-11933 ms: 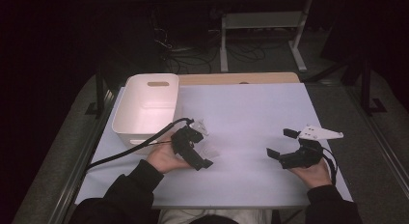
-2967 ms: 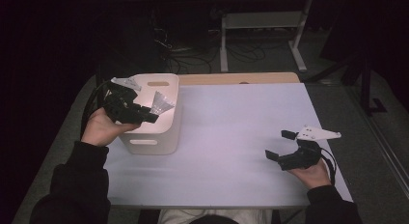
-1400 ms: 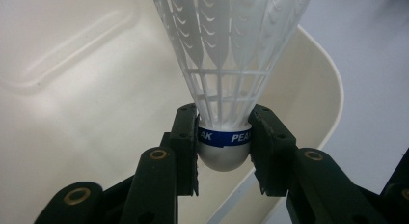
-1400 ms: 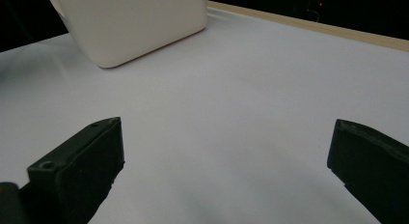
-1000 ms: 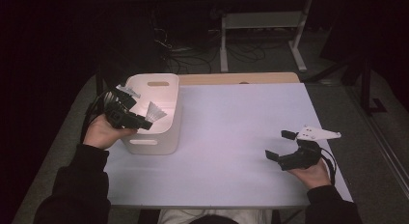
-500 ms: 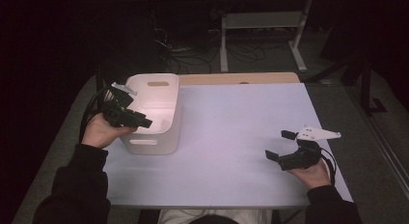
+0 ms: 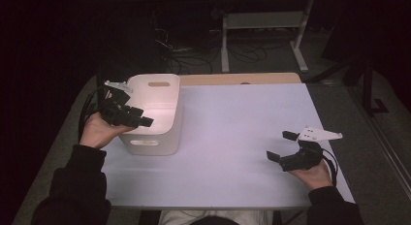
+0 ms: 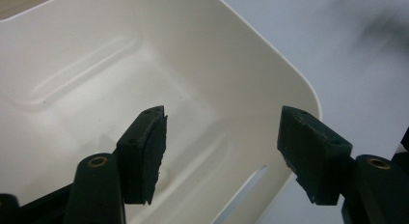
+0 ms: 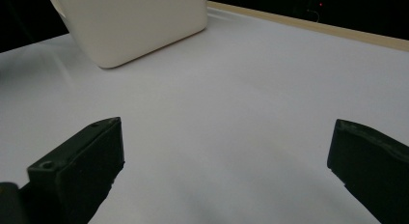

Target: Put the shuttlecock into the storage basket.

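The left tongs (image 7: 138,119) hang over the white bin (image 7: 154,113) and have just been opening, with nothing between them. The drop looks done. Next, pull back. The right tongs (image 7: 282,146) rest open, well apart from it.

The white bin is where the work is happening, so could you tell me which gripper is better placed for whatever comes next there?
Probably left. The left gripper hangs over the white bin, its jaws just opened with nothing between them. The right gripper sits open across the table, well away from it.
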The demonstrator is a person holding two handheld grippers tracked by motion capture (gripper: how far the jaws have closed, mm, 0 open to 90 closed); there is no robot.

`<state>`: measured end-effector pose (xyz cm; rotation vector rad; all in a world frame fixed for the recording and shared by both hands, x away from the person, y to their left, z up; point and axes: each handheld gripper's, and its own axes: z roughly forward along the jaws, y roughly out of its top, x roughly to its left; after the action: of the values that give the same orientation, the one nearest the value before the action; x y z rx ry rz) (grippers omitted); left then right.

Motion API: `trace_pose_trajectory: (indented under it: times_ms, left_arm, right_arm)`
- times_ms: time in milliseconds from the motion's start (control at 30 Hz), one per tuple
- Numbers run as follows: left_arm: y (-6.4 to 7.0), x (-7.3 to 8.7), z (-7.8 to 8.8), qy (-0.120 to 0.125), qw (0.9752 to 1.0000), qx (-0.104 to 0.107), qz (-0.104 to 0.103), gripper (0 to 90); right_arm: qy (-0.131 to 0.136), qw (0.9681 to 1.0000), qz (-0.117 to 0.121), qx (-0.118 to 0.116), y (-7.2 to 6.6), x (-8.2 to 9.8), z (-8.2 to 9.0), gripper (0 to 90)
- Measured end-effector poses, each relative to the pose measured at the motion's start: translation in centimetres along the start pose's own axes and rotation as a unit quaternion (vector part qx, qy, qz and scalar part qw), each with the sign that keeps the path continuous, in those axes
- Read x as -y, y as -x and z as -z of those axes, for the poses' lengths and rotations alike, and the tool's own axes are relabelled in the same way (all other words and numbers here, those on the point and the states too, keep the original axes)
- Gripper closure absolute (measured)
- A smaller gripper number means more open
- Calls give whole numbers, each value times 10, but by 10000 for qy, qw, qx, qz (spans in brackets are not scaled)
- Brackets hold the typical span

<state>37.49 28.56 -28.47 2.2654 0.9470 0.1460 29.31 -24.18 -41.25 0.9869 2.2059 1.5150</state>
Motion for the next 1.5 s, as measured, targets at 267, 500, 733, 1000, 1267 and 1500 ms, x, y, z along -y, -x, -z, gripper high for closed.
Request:
trace_pose_trajectory:
  times_ms: [267,500,733,1000,1267,1500]
  left_arm:
    - [1,2,10,313,9994,80,-121,165]
    - [7,4,18,462,9984,133,-303,0]
    - [10,9,27,658,9969,150,-392,0]
    - [15,21,41,1009,9937,78,-489,0]
    - [17,35,46,1251,9907,107,-518,0]
    - [17,46,43,1409,9886,131,-510,0]
  right_arm:
    - [2,10000,2,3,0,0,0,0]
    - [-6,10000,2,11,0,0,0,0]
    - [-8,10000,12,13,0,1,0,0]
    - [-22,10000,4,12,-1,1,0,0]
    - [-33,10000,-4,13,-1,1,0,0]
    - [-45,10000,-5,14,-1,1,0,0]
